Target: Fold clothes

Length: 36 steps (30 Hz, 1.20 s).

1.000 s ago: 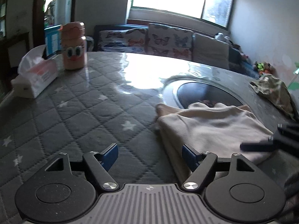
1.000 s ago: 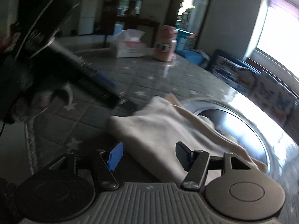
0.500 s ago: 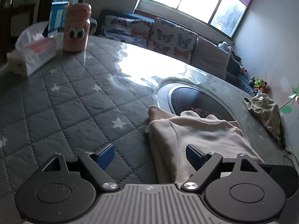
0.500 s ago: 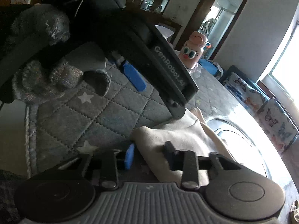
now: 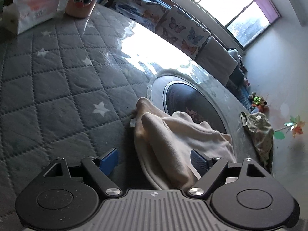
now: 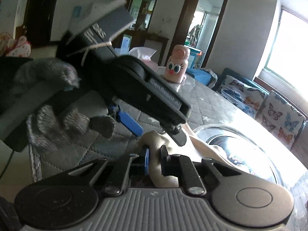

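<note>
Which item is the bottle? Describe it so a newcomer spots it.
On the grey quilted table cover with white stars, look to the far end, beside the tissue pack. The bottle is the upright peach-pink one with cartoon eyes and a red mouth on its front; nothing else there has a face.

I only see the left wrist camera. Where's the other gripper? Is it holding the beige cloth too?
Observer: Yes. The right gripper is shut on a bunched edge of the beige cloth.
Operator: Who's holding my gripper?
Observer: A hand in a grey knit glove holds the left gripper by its handle.
Operator: What's behind the bottle with eyes?
Observer: An open doorway stands beyond the pink bottle.
</note>
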Each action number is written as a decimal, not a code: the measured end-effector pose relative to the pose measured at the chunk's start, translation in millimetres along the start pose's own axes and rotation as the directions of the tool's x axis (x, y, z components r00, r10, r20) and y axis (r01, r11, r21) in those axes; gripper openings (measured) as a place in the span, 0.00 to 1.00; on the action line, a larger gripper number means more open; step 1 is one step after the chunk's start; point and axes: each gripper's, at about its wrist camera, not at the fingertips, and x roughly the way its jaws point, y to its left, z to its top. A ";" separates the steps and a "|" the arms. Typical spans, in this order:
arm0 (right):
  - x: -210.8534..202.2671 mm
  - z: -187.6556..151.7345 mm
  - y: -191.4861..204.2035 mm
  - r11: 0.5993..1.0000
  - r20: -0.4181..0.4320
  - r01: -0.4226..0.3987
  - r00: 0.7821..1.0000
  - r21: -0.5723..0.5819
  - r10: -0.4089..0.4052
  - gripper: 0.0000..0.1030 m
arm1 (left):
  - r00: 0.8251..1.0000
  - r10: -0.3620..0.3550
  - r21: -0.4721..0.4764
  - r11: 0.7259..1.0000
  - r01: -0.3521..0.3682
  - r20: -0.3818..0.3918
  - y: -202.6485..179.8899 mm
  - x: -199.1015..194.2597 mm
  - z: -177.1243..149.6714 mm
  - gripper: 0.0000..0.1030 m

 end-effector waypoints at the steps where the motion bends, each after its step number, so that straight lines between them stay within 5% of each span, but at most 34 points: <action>1: -2.9 0.2 -0.9 1.000 0.005 0.001 1.000 0.003 -0.001 0.10 | 1.000 -0.006 -0.013 1.000 0.006 -0.003 -0.2 1.4 1.1 0.81; 6: -11.8 -2.8 -0.2 1.000 0.019 -0.008 1.000 0.010 0.008 0.09 | 0.999 -0.038 -0.089 0.995 0.037 -0.015 2.4 6.3 3.0 0.66; 14: -16.3 -6.5 -7.9 0.999 0.026 -0.010 1.000 0.050 0.008 0.10 | 0.998 -0.051 -0.182 0.982 0.045 -0.028 17.7 8.5 0.3 0.20; 19: -22.4 -10.2 -21.4 0.996 0.023 -0.014 1.000 0.094 0.012 0.19 | 0.999 -0.046 -0.178 0.983 0.040 -0.028 18.6 7.4 0.3 0.18; 24: -28.0 -21.0 -55.1 0.977 -0.005 0.083 0.997 0.196 -0.083 0.19 | 0.999 -0.036 -0.167 0.985 0.031 -0.028 17.9 6.3 0.5 0.17; 29: -20.4 -50.1 -113.7 0.913 -0.093 0.246 0.969 0.326 -0.228 0.19 | 0.999 -0.029 -0.153 0.988 0.025 -0.027 17.3 6.5 0.4 0.17; 36: -8.2 -93.5 -160.7 0.829 -0.212 0.297 0.952 0.474 -0.220 0.18 | 0.999 -0.026 -0.143 0.989 0.022 -0.029 15.7 7.7 0.6 0.17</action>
